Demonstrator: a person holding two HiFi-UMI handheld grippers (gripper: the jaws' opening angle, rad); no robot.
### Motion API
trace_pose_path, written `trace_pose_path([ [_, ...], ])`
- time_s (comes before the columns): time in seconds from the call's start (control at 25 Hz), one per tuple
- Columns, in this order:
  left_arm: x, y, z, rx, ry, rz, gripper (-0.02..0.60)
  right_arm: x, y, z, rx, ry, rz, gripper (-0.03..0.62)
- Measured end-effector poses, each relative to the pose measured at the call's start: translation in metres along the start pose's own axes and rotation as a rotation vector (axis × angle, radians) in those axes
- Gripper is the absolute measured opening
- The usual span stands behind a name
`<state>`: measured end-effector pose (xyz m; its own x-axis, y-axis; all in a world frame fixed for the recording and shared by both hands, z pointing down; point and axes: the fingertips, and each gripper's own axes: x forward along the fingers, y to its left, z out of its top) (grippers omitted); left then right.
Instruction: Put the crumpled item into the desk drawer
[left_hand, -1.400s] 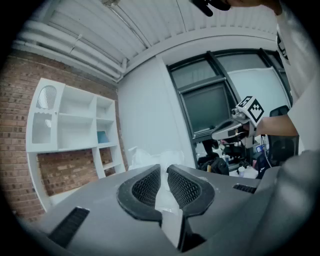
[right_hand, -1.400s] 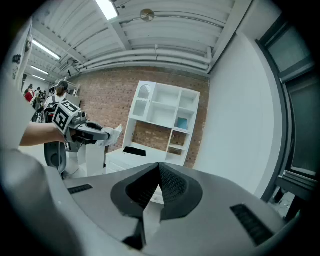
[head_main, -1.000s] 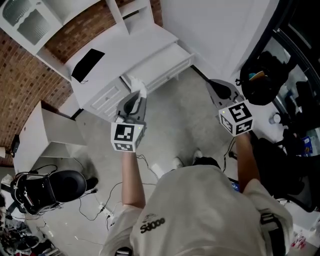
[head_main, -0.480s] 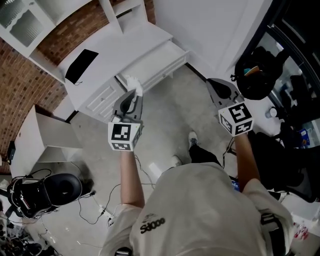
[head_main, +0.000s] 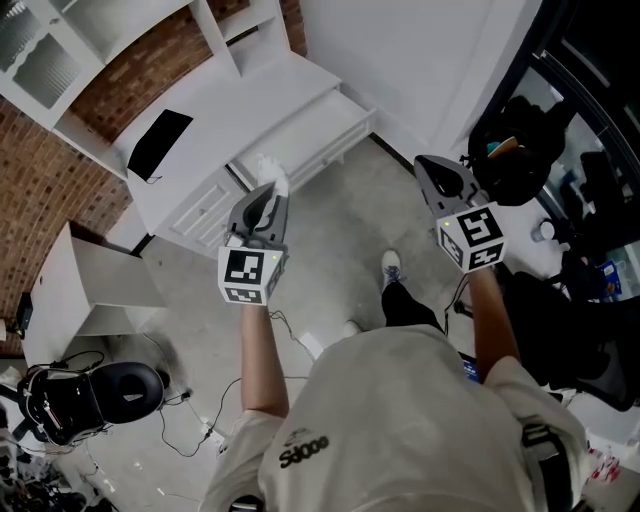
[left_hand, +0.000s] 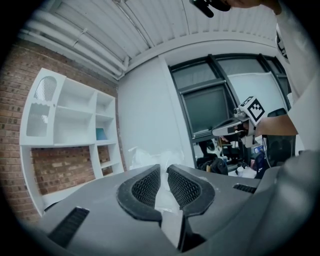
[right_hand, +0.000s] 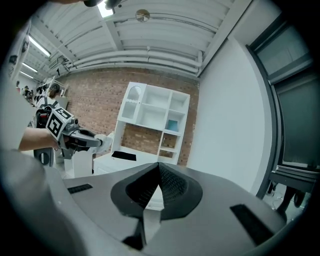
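**Crumpled item (head_main: 268, 172) pinched in the left gripper (head_main: 266, 192), close to the desk drawer (head_main: 305, 135)**

The crumpled item is white and thin, like a bit of plastic wrap. The left gripper is squeezing it. In the left gripper view, the two black pads (left_hand: 145, 187) press on it from both sides. A puff of it sticks out past the tips. The item is up in the air and is not in the drawer. From the head view it shows just beside the near edge of the drawer, over the gray floor (head_main: 340, 230).

The drawer is long and white. It is pulled out from the front of the white desk (head_main: 240, 95). A flat black thing (head_main: 160, 143) lies on the desk top. Under the desk top, on the left, there are small drawers with handles (head_main: 205, 197). Behind the desk is a brick wall (head_main: 45, 170), and a white shelf unit (head_main: 45, 45) stands against it.

The right gripper (head_main: 425, 163) is held up on the other side, well apart from the left one. Its jaws are closed, tip to tip, and nothing is between them. Each gripper has a cube with square markers. The left cube (head_main: 247, 277) and the right cube (head_main: 472, 238) both sit near the person's wrists.

Down below, one white shoe (head_main: 392, 268) of the person stands on the floor between the two arms. A black bag (head_main: 515, 150) sits far to the right. Thin cables (head_main: 225, 385) lie on the floor near a round black thing (head_main: 125, 390) at the lower left.
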<state>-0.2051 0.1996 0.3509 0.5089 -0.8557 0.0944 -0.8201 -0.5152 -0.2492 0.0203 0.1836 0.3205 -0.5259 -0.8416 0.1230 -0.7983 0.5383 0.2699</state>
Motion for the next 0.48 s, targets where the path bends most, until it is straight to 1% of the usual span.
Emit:
trace_pose_path([
  [0.24, 0.054, 0.01, -0.003, 0.0, 0.023, 0.027, 0.057, 0.035, -0.047, -0.014, 0.008, -0.023, 0.016, 0.005],
  [0.36, 0.092, 0.018, -0.003, 0.006, 0.042, 0.039, 0.057, 0.065, -0.081, -0.027, 0.008, -0.018, 0.023, 0.005],
  [0.48, 0.141, 0.028, -0.002, 0.007, 0.056, 0.059, 0.057, 0.101, -0.121, -0.04, 0.007, -0.013, 0.044, 0.005],
])
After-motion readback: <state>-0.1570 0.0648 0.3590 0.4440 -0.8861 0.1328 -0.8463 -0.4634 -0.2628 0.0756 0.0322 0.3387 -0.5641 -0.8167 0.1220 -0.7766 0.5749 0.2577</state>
